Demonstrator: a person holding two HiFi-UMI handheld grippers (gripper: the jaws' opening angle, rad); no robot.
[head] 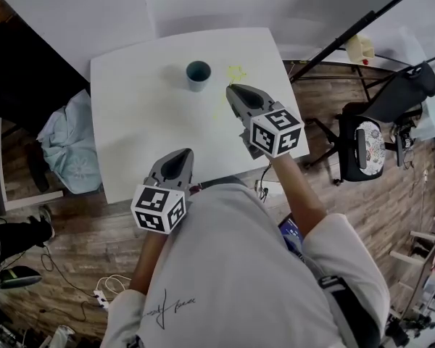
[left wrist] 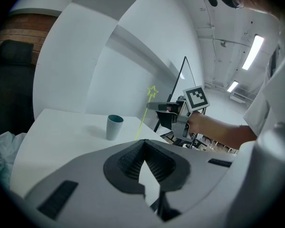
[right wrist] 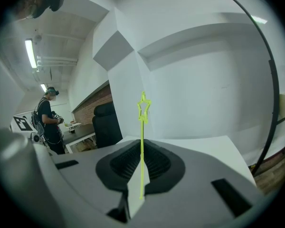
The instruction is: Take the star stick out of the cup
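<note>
A teal cup (head: 198, 75) stands upright near the far edge of the white table (head: 130, 122); its inside looks empty. The thin yellow star stick (head: 234, 73) is outside the cup, just to its right. My right gripper (head: 234, 89) is shut on the stick's shaft. In the right gripper view the star stick (right wrist: 142, 127) rises straight up from between the closed jaws of the right gripper (right wrist: 142, 144). My left gripper (head: 180, 153) hovers over the table's near edge, shut and holding nothing. The left gripper view shows the cup (left wrist: 114, 127), the star stick (left wrist: 151, 93) and the right gripper (left wrist: 164, 107).
A black office chair (head: 377, 125) and a black stand pole (head: 348, 38) are right of the table. A pale blue cloth (head: 69, 147) lies at the left. Cables (head: 101, 292) run over the wooden floor. A person (right wrist: 50, 120) stands far off.
</note>
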